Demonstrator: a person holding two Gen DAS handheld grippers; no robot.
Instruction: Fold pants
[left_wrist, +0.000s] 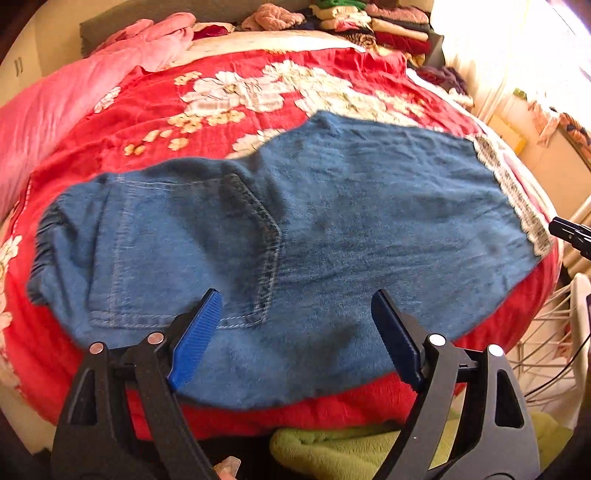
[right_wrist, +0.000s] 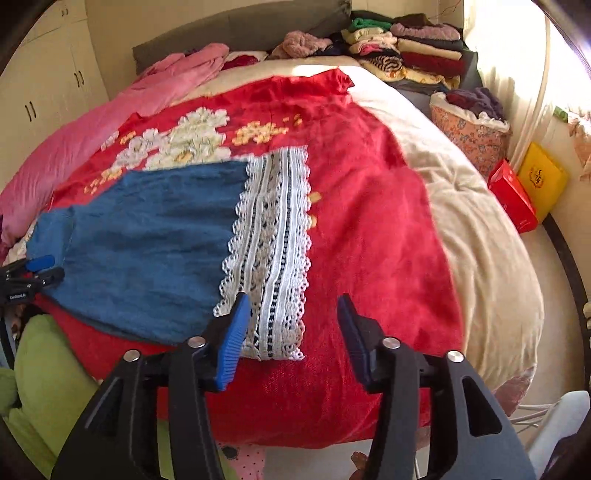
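Blue denim pants (left_wrist: 295, 236) lie flat across a red flowered blanket (left_wrist: 207, 99) on the bed, waistband to the left, white lace hem (left_wrist: 517, 199) to the right. My left gripper (left_wrist: 295, 299) is open and empty, hovering over the pants' near edge beside the back pocket (left_wrist: 177, 251). In the right wrist view the pants (right_wrist: 147, 240) end in the lace hem (right_wrist: 273, 243). My right gripper (right_wrist: 291, 302) is open and empty above the hem's near corner. The left gripper shows at that view's left edge (right_wrist: 33, 273); the right gripper's tip shows at the left view's right edge (left_wrist: 570, 232).
Pink bedding (right_wrist: 92, 140) lies along the left side, a cream duvet (right_wrist: 480, 229) on the right. Stacked folded clothes (right_wrist: 406, 48) sit at the headboard. A floral basket (right_wrist: 469, 129) and red and yellow boxes (right_wrist: 517, 192) stand by the wall. A green cloth (left_wrist: 351, 450) lies below the bed's near edge.
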